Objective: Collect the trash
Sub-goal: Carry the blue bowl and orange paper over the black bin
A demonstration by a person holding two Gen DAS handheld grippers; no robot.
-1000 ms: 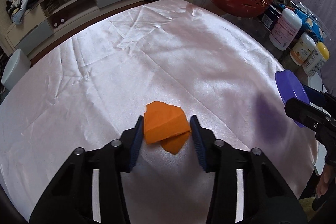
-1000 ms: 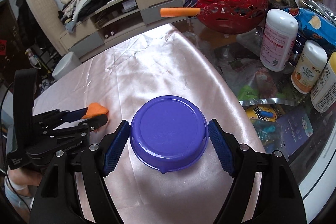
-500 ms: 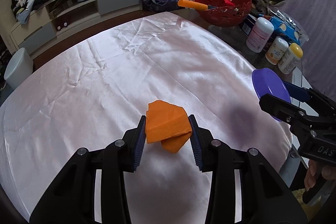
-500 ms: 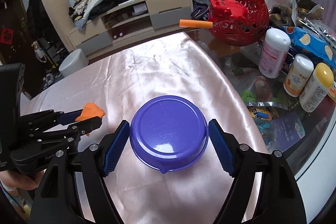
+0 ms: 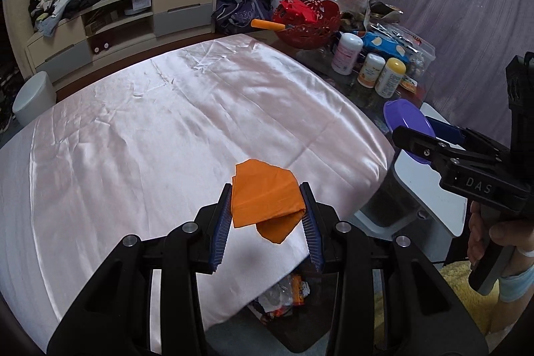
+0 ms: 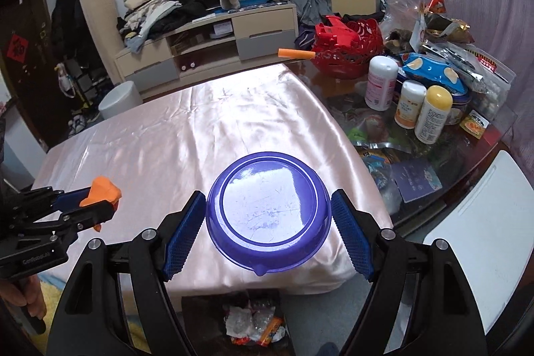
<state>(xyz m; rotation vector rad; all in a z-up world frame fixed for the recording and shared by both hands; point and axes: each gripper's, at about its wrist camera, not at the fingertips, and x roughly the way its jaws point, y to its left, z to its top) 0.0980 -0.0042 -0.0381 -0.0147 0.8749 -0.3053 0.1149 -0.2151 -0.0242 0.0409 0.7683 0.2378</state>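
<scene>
While the "DAS"-marked right claw (image 5: 430, 139) clamps a purple bowl (image 6: 268, 212), the left claw (image 5: 267, 216) pinches orange paper (image 5: 265, 199).

Right gripper (image 6: 267, 234) jaws clamp purple bowl (image 6: 268, 212) above trash bin (image 6: 238, 321).

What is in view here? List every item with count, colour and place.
paper: one, orange, crumpled, between the left gripper's pads
bowl: one, purple, upside down between the right gripper's pads
bin: one, dark, wrappers inside, on the floor below the table edge
tablecloth: one, pale pink satin, over the table
basket: one, red, far end of the table
bottles: three, white and yellow-capped, right of the cloth
snack bags: several, mixed colours, behind the bottles
left gripper: black, blue pads
right gripper: black, blue pads
</scene>
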